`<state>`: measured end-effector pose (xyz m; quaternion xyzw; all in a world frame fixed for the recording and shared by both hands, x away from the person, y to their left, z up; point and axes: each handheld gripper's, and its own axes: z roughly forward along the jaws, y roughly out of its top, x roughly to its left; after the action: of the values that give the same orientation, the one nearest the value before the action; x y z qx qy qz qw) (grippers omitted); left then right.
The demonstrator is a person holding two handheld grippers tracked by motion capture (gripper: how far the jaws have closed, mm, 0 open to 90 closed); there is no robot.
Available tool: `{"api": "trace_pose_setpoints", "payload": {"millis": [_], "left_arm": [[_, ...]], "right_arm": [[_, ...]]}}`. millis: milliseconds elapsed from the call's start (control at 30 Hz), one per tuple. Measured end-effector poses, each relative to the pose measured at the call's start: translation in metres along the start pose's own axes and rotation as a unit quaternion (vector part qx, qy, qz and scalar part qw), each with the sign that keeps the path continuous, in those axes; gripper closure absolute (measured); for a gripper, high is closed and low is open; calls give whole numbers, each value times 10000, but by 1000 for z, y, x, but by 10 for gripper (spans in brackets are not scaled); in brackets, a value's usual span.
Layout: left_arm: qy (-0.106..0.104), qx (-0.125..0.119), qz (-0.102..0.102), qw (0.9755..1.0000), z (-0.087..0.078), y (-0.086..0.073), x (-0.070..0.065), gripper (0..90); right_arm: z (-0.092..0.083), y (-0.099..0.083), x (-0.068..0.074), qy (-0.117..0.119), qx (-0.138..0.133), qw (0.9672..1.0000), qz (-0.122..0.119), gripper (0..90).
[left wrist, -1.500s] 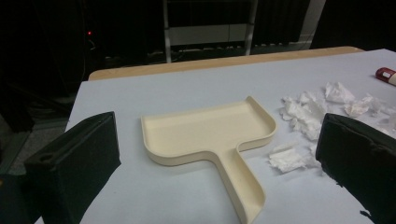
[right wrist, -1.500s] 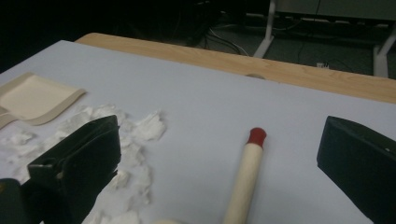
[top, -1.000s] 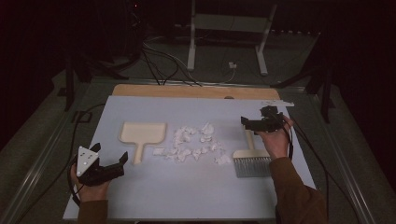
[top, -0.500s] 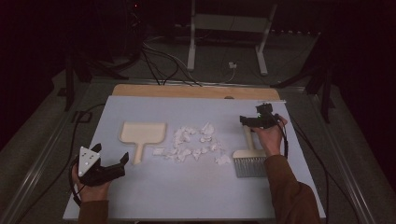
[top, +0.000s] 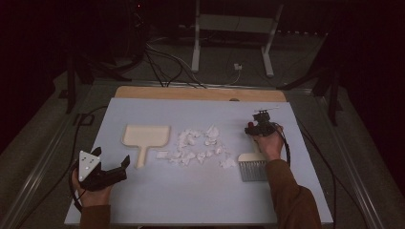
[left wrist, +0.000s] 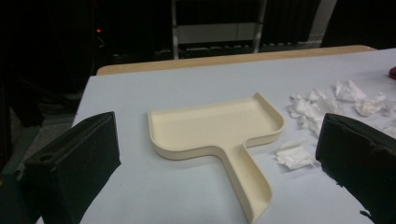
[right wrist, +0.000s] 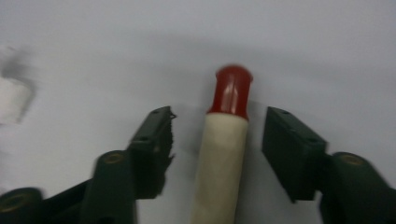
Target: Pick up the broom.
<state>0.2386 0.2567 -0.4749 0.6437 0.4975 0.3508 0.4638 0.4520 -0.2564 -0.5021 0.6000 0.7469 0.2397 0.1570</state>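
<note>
so there's a big pale blue table [top: 157, 205] with everything laid out on it. Left of middle lies a cream dustpan [top: 145, 136], flat, handle pointing back toward the person. Over on the right is a brush [top: 252, 167], grey bristles nearest the person, cream handle [right wrist: 219, 158] with a red tip [right wrist: 232, 91] pointing away. Between the two sits a loose scatter of white paper scraps [top: 198, 145], the closest bits just beside the dustpan handle. The right gripper [right wrist: 217, 140] is down over the brush handle, jaws just been closing in, handle sitting between them but with a gap on each side, so not pinched yet. The left gripper [top: 114, 171] hovers near the dustpan handle, jaws spread wide, nothing in them
</note>
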Motion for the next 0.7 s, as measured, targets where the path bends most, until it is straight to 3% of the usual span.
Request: {"api": "trace_pose_setpoints", "payload": {"millis": [100,233,400,533,700], "left_arm": [[15,-5,-18,10000,0,0,0,4],[12,2,-9,10000,0,0,0,4],[13,-1,-9,10000,-1,0,-1,4],[29,-11,-41,10000,-1,-1,0,5],[58,2,-6,10000,-1,-1,-2,5]], "right_arm": [[3,-2,2,-78,239,9997,71,544],[2,-3,9,-369,352,9987,-30,660],[-1,-1,9,-398,467,9980,154,688],[-8,-2,6,-368,302,9984,294,690],[-25,-3,3,-165,-67,9991,373,693]]}}
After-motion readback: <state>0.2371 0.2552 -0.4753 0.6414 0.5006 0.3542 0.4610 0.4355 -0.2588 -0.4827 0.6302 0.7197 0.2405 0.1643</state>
